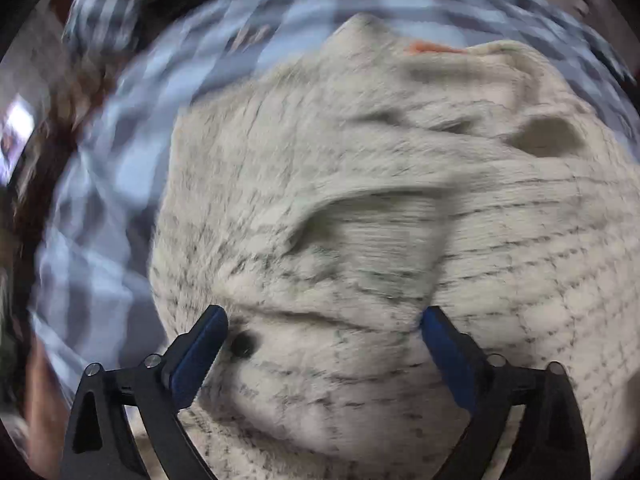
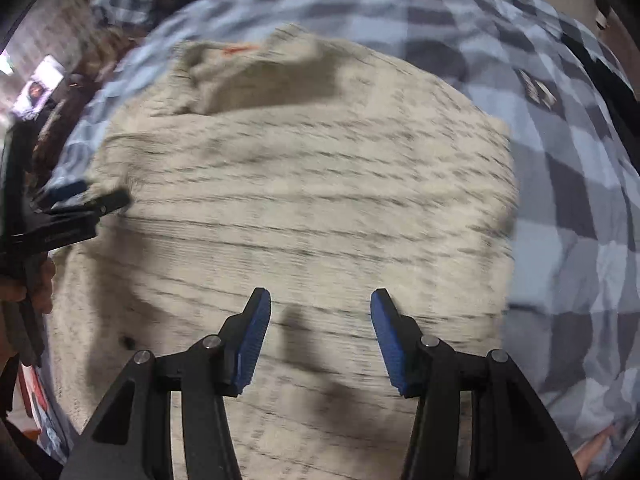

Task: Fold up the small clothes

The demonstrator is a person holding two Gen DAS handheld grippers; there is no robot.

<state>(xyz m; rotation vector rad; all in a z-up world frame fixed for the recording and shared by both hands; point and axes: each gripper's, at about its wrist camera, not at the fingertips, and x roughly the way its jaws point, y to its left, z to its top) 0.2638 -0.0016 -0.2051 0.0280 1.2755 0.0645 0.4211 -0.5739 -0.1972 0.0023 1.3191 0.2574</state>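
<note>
A bed covered in a blue, grey and white checked cover fills the background of both wrist views, and the cover wraps round from nine o'clock through twelve to three. On it lies a cream knitted garment with thin dark lines across it; it takes up the middle of each view, with a small orange tag at its far edge near twelve o'clock. In the left wrist view the knit is rumpled, with a raised fold running across its centre and a dark round spot, perhaps a button, just beside the inner face of the left-hand finger; blur makes that hard to judge. The left tongs point steeply down over the garment with the blue pads spread very wide and nothing between them but the cloth below. The right tongs hang over the near part of the knit, about half open, gripping nothing. In the right wrist view the left tongs show at nine o'clock, at the garment's edge
</note>
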